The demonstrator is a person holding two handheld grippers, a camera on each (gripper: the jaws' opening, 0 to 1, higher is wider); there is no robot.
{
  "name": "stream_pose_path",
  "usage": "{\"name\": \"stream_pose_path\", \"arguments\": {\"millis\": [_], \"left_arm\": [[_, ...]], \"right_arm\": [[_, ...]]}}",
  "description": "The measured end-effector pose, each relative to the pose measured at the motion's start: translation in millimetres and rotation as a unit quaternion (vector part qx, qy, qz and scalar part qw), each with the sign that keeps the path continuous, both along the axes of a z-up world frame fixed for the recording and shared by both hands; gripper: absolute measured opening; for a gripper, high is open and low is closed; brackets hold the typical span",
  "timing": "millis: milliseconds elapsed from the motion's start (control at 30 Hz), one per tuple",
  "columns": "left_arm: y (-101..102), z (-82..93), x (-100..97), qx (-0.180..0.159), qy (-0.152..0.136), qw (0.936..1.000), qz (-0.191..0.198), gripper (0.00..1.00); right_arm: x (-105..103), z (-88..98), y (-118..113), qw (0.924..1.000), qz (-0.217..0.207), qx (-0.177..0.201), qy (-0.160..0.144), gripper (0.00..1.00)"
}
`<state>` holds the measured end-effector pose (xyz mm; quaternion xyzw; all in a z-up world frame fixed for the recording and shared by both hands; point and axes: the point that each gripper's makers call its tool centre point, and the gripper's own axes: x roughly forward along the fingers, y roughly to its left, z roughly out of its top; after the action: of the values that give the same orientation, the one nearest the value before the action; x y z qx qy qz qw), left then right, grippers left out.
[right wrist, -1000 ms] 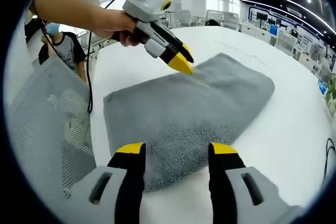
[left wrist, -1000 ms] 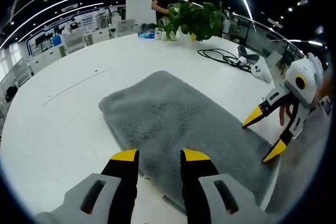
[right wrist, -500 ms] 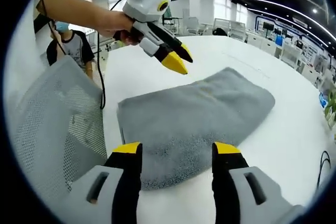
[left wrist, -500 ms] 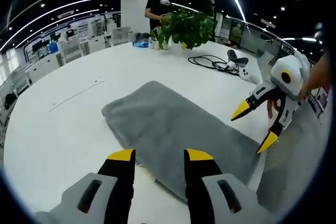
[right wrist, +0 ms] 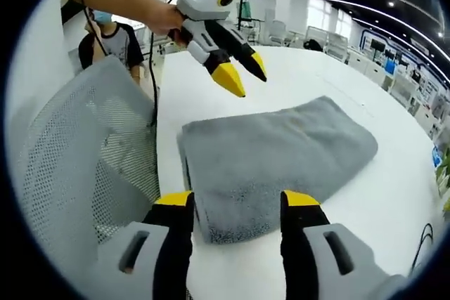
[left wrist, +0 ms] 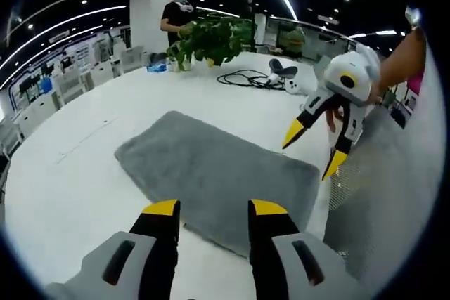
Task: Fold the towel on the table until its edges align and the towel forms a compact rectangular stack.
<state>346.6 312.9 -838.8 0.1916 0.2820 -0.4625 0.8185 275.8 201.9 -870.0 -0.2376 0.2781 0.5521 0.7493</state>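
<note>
In the left gripper view we look along the left gripper [left wrist: 208,207], its two yellow-tipped jaws spread apart and holding nothing, poised above the near edge of the towel [left wrist: 211,170]. The towel is grey, with a soft nubbly pile, and lies flat on the white table [left wrist: 84,173] as a folded rectangle with rounded corners, running away from us towards the upper left. Its far corner looks smooth and its edges read as fairly straight. To the right, the right gripper [left wrist: 313,152] comes in, held in a hand [left wrist: 394,68], jaws spread wide and empty, its tips in the air near the towel's right end. Beyond the towel we see a leafy plant [left wrist: 211,36], a black cable [left wrist: 246,77] and a person [left wrist: 176,15] standing at the far side of the table.

In the right gripper view the right gripper [right wrist: 235,201] stands open above the towel's [right wrist: 281,152] near short end, where the stacked layers show as a thick, fuzzy edge. The towel stretches away to the right on the table [right wrist: 365,209]. Above it the left gripper [right wrist: 242,75] hangs clear of the cloth, jaws parted. A grey mesh chair back [right wrist: 91,152] stands just beside the table at left
</note>
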Motion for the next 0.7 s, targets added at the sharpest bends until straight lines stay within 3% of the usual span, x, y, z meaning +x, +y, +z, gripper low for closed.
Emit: {"name": "stream_pose_path", "arguments": {"millis": [233, 433, 700], "left_arm": [[-5, -14.2, -26.0, 0.011, 0.008, 0.9990, -0.042, 0.39], [-8, -30.1, -50.7, 0.030, 0.031, 0.9950, -0.090, 0.33], [-10, -44.1, -73.9, 0.059, 0.041, 0.9885, -0.133, 0.35]], "right_arm": [[-7, -8.3, -1, 0.9997, 0.017, -0.019, 0.002, 0.44], [-16, -19.7, -1, 0.9977, 0.046, -0.049, 0.006, 0.41], [-19, -29.6, -6, 0.9967, 0.044, -0.068, 0.008, 0.40]]}}
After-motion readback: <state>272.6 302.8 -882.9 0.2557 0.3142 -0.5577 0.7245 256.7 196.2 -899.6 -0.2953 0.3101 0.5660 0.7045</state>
